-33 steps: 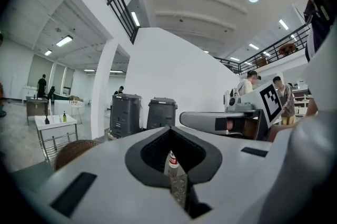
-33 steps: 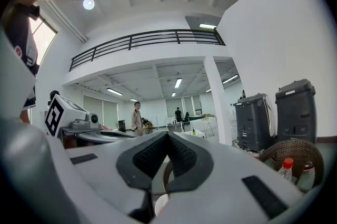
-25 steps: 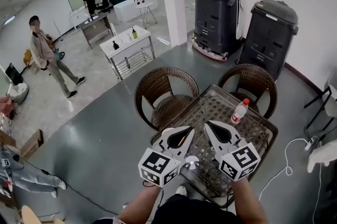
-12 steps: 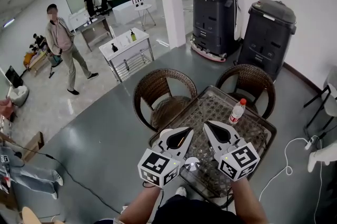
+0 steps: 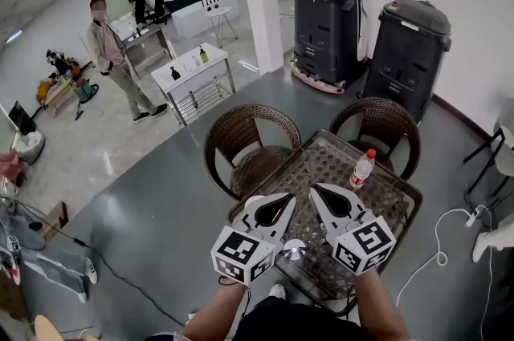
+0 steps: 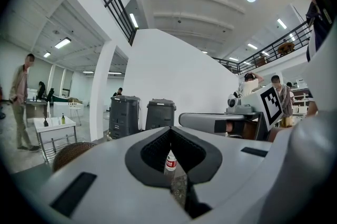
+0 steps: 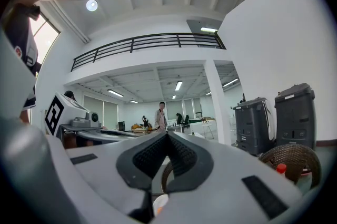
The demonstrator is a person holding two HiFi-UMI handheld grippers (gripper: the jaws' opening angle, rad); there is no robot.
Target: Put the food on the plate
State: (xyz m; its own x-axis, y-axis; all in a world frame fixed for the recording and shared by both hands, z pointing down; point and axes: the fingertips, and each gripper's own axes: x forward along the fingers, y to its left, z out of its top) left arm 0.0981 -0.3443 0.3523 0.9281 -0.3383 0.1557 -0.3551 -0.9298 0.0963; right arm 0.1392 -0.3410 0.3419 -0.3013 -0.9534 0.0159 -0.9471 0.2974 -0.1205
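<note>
One candidate only for the task's things: a small white round piece (image 5: 294,251) at the near edge of the tabletop (image 5: 395,203), low between the two tools. It's too small in the head view to call it a plate, dish or cup. The right gripper view catches its white rim (image 7: 158,202) with a bit of orange at it. Can't tell if that's food lying on it or part of the piece itself. No other food or plate shows on the tabletop.

Progress, my read: not settled. Neither tool carries anything. That fits two cases: food out of sight and yet to be brought, or food already sitting on that white piece with both tools clear of it.

Left hand-held gripper (image 5: 289,198): jaws clenched together, nothing between them. Its own view shows only the distant bottle (image 6: 170,161) through the slot below the tips.

Right hand-held gripper (image 5: 316,190): jaws together too, empty. It sits side by side with the left, tips over the tabletop's near edge.

The bottle (image 5: 363,169), red cap, stands upright toward the far right, well apart from the white piece. Two wicker chairs (image 5: 249,147) stand at the far sides.
</note>
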